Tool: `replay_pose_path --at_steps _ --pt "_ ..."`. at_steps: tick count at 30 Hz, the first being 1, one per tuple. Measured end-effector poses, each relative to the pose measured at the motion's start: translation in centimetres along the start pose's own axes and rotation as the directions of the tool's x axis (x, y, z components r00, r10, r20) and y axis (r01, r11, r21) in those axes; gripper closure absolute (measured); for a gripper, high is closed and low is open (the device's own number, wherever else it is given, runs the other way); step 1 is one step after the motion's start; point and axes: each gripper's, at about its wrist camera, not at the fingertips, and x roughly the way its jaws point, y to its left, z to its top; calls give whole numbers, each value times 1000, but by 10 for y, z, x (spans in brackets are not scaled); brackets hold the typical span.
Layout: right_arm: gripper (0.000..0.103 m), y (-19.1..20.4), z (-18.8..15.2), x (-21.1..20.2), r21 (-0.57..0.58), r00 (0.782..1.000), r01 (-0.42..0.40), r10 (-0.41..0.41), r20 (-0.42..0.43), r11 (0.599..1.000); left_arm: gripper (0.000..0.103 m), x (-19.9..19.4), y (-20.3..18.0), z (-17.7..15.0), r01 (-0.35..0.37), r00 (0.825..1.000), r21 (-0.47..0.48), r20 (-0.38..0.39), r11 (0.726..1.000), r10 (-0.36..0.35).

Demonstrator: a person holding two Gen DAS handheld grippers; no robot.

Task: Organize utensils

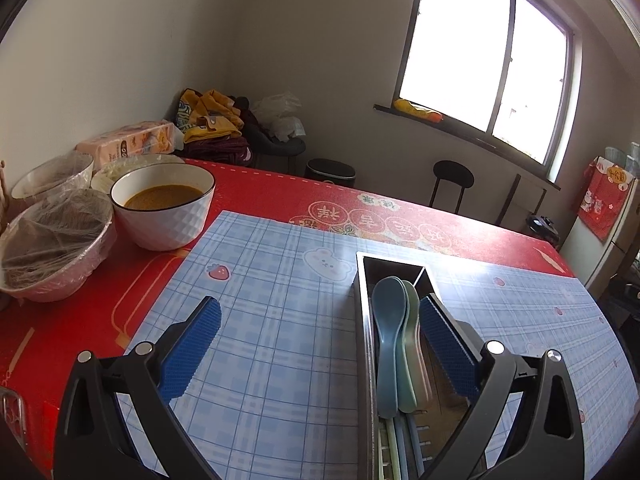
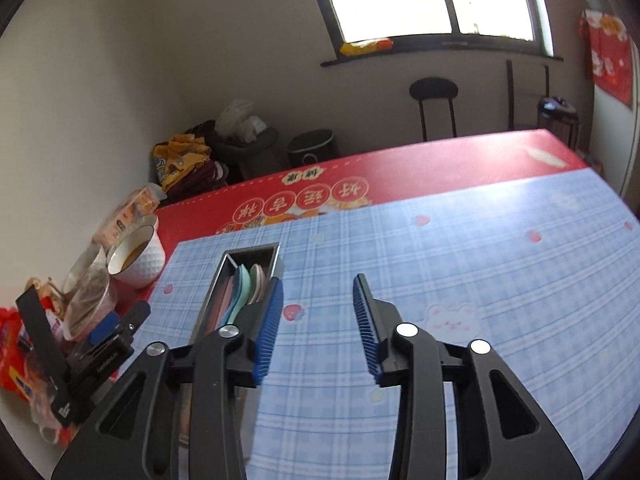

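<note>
A narrow metal utensil tray (image 1: 362, 300) lies on the blue checked mat (image 1: 260, 280). In it rest a blue spoon (image 1: 388, 320), a green spoon (image 1: 410, 320) and a pink one under them, bowls pointing away. Thin utensil handles (image 1: 400, 440) show at the tray's near end. My left gripper (image 1: 320, 304) is open wide, with its right finger over the tray beside the spoons. The right wrist view shows the same tray (image 2: 212, 292) and spoons (image 2: 244, 284) to the left. My right gripper (image 2: 319, 282) is open over bare mat just right of the tray, with nothing between its fingers.
A white bowl of orange soup (image 1: 164, 208) and film-covered bowls (image 1: 52, 244) stand at the left on the red tablecloth (image 1: 280, 188). A tissue pack (image 1: 132, 142) lies behind them. Snack packets (image 2: 12, 360) sit at the near left. The mat stretches bare to the right (image 2: 480, 260).
</note>
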Motion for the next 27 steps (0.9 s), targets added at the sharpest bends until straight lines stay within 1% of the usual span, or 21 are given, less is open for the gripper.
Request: replay_pose_path --at_steps 1,2,3,4,7,8,9,13,18,21,27 --pt "50 -3 2 -12 -36 999 13 -12 31 999 6 -7 -4 2 4 1000 8 17 1000 -4" --pt "46 -6 4 -23 -67 998 22 -18 56 997 6 -14 -9 4 2 999 18 35 1000 -2" --pt "39 -9 5 -33 -94 997 26 -19 78 995 6 -21 -14 5 -3 999 33 52 999 2" --pt "35 -10 5 -43 -115 995 29 -18 100 993 6 -28 -21 6 -4 998 50 64 999 1" --pt "25 -14 6 -69 -154 987 31 -6 160 988 6 -48 -41 6 7 997 108 73 994 -15" --pt "18 -16 5 -77 -162 984 31 -1 180 986 6 -55 -47 5 11 997 124 79 992 -21" --pt "16 -16 4 -85 -169 979 29 6 201 985 6 -62 -53 4 19 996 136 89 990 -31" --pt "16 -13 -1 -108 -186 964 26 25 266 982 6 -100 -73 2 7 984 180 172 984 -38" --pt "16 -6 -11 -125 -203 949 15 50 311 979 6 -137 -97 0 -4 971 250 232 968 -56" --pt "16 -4 -17 -131 -205 945 19 49 322 979 6 -153 -105 -2 4 966 260 249 966 -71" --pt "16 -5 -26 -140 -179 939 21 43 343 984 6 -169 -116 -7 13 963 271 255 963 -85"
